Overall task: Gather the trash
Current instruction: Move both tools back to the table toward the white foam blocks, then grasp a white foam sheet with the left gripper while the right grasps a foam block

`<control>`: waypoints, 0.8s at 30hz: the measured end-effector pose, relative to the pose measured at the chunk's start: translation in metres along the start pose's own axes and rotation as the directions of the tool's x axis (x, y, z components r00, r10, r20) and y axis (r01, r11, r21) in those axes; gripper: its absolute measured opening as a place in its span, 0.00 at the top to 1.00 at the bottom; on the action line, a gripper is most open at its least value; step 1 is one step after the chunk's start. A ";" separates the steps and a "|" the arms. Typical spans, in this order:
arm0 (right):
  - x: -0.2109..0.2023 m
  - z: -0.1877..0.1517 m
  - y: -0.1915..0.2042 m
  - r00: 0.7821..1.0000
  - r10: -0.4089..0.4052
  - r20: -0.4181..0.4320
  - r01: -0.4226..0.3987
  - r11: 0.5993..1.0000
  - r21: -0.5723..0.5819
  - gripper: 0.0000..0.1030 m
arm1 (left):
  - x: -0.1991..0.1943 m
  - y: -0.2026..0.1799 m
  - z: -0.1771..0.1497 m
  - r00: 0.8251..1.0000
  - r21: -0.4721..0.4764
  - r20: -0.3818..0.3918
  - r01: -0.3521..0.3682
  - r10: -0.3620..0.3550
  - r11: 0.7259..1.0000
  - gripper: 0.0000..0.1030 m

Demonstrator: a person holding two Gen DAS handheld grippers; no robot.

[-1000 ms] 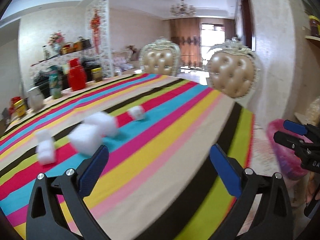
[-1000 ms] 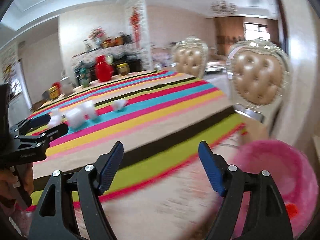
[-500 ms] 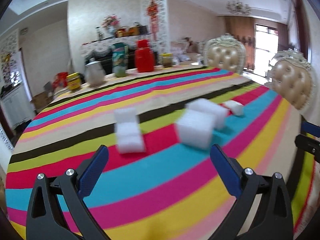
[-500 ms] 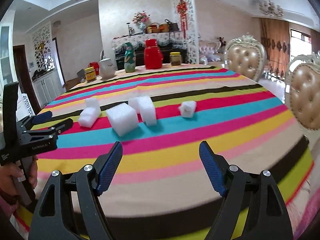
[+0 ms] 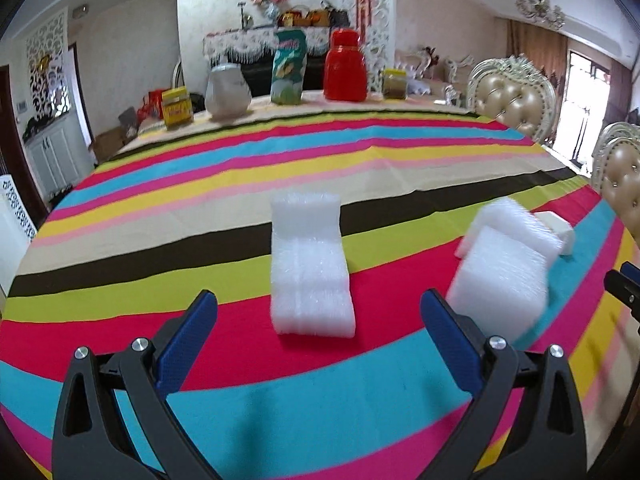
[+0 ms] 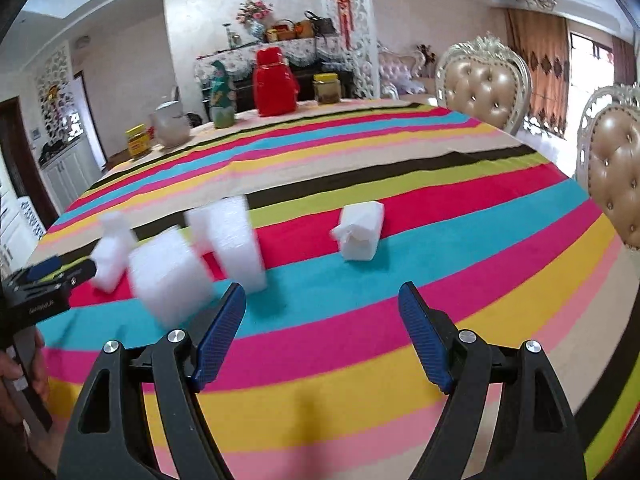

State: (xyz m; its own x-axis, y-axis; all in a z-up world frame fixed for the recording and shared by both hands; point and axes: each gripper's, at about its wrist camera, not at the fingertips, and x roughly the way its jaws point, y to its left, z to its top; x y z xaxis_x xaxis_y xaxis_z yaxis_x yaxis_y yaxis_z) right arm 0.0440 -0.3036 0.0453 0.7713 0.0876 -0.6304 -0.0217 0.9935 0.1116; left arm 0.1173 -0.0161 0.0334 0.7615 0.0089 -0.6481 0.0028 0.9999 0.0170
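Note:
Several white foam scraps lie on the striped tablecloth [image 5: 240, 412]. In the left wrist view a folded foam strip [image 5: 312, 264] lies straight ahead. My left gripper [image 5: 318, 300] stands open just short of it, with nothing between its fingers. A foam block [image 5: 500, 280], a second block [image 5: 516, 224] and a small white scrap [image 5: 558, 228] sit to the right. In the right wrist view my right gripper [image 6: 320, 292] is open and empty over the cloth. The small scrap [image 6: 360, 232] is ahead of it; the foam block [image 6: 172, 276], an upright piece [image 6: 228, 240] and the folded strip [image 6: 114, 252] are to its left.
At the table's far edge stand a red container [image 5: 345, 66], a green bag [image 5: 289, 68], a pale jug [image 5: 227, 90] and two jars [image 5: 176, 108]. Padded chairs [image 6: 482, 84] line the right side. A hand [image 6: 20, 368] holds the left gripper's handle at the lower left of the right wrist view.
Both views have swung left, away from the table's right edge and a pink bin, onto the foam scraps, which now sit closer. Both grippers stayed open.

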 end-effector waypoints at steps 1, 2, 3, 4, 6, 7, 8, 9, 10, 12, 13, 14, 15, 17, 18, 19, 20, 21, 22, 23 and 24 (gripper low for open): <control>0.009 0.004 -0.004 1.000 -0.006 -0.012 0.006 1.000 0.015 0.27 | 0.009 -0.002 0.003 1.000 -0.005 -0.017 -0.008 0.008 1.000 0.05; 0.018 0.007 -0.008 0.999 -0.005 -0.034 0.006 0.999 0.034 0.27 | 0.016 -0.002 0.005 0.999 -0.008 -0.036 -0.013 0.013 1.000 0.05; 0.028 0.011 -0.013 0.998 0.001 -0.055 0.002 0.998 0.058 0.27 | 0.025 -0.002 0.009 0.998 -0.016 -0.060 -0.011 0.010 1.000 0.05; 0.037 0.016 -0.016 0.998 -0.002 -0.071 0.007 0.998 0.070 0.27 | 0.031 -0.003 0.011 0.997 -0.023 -0.070 -0.010 0.009 1.000 0.05; 0.051 0.024 -0.022 0.996 -0.006 -0.093 0.014 0.996 0.089 0.27 | 0.043 -0.003 0.017 0.995 -0.035 -0.095 -0.026 0.023 0.999 0.05; 0.060 0.029 -0.025 0.995 -0.007 -0.104 0.018 0.995 0.103 0.27 | 0.048 -0.001 0.019 0.995 -0.040 -0.102 -0.027 0.023 0.999 0.05; 0.066 0.032 -0.027 0.994 -0.005 -0.109 0.017 0.994 0.108 0.28 | 0.053 -0.001 0.022 0.994 -0.041 -0.110 -0.030 0.025 0.999 0.05; 0.073 0.036 -0.028 0.993 -0.004 -0.118 0.017 0.994 0.112 0.28 | 0.056 -0.002 0.023 0.993 -0.040 -0.116 -0.035 0.030 0.999 0.05; 0.078 0.039 -0.028 0.992 -0.006 -0.128 0.021 0.993 0.114 0.28 | 0.062 -0.002 0.026 0.991 -0.038 -0.128 -0.041 0.036 0.998 0.05; 0.086 0.045 -0.029 0.991 -0.012 -0.135 0.027 0.993 0.116 0.30 | 0.069 -0.001 0.029 0.989 -0.039 -0.145 -0.042 0.036 0.998 0.06; 0.091 0.048 -0.029 0.990 -0.017 -0.140 0.033 0.993 0.113 0.31 | 0.073 -0.001 0.031 0.987 -0.041 -0.157 -0.043 0.036 0.998 0.06; 0.096 0.050 -0.028 0.989 -0.024 -0.148 0.040 0.993 0.110 0.31 | 0.076 -0.001 0.031 0.985 -0.041 -0.167 -0.043 0.035 0.998 0.06; 0.101 0.051 -0.028 0.987 -0.031 -0.160 0.049 0.993 0.109 0.33 | 0.080 -0.001 0.031 0.983 -0.042 -0.182 -0.041 0.033 0.998 0.06; 0.109 0.052 -0.028 0.981 -0.031 -0.192 0.054 0.992 0.115 0.39 | 0.084 0.000 0.030 0.978 -0.046 -0.209 -0.035 0.025 0.998 0.10; 0.113 0.052 -0.027 0.977 -0.040 -0.208 0.064 0.992 0.112 0.40 | 0.085 0.000 0.029 0.976 -0.047 -0.215 -0.033 0.022 0.998 0.12; 0.112 0.052 -0.026 0.977 -0.050 -0.206 0.073 0.992 0.106 0.41 | 0.087 0.000 0.029 0.974 -0.051 -0.225 -0.031 0.019 0.998 0.15; 0.112 0.052 -0.024 0.976 -0.061 -0.209 0.083 0.992 0.098 0.44 | 0.088 0.001 0.028 0.973 -0.053 -0.230 -0.030 0.017 0.998 0.16; 0.112 0.051 -0.023 0.974 -0.074 -0.212 0.095 0.992 0.087 0.49 | 0.089 0.002 0.028 0.972 -0.054 -0.233 -0.033 0.019 0.998 0.18; 0.112 0.051 -0.021 0.973 -0.086 -0.213 0.105 0.991 0.078 0.52 | 0.087 0.001 0.028 0.973 -0.054 -0.228 -0.035 0.022 0.998 0.23; 0.112 0.051 -0.020 0.972 -0.097 -0.214 0.115 0.991 0.069 0.56 | 0.087 0.001 0.028 0.974 -0.052 -0.224 -0.033 0.021 0.998 0.27; 0.113 0.051 -0.019 0.971 -0.105 -0.216 0.121 0.991 0.063 0.59 | 0.086 0.000 0.028 0.975 -0.049 -0.219 -0.034 0.022 0.998 0.34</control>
State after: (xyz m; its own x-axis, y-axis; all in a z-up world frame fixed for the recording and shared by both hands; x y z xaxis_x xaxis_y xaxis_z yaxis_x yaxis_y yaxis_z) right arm 0.1639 -0.3165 0.0112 0.6140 -0.0032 -0.7893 0.1120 0.9902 0.0831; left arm 0.2003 -0.0154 -0.0011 0.6010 0.0340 -0.7985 -0.0547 0.9985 0.0013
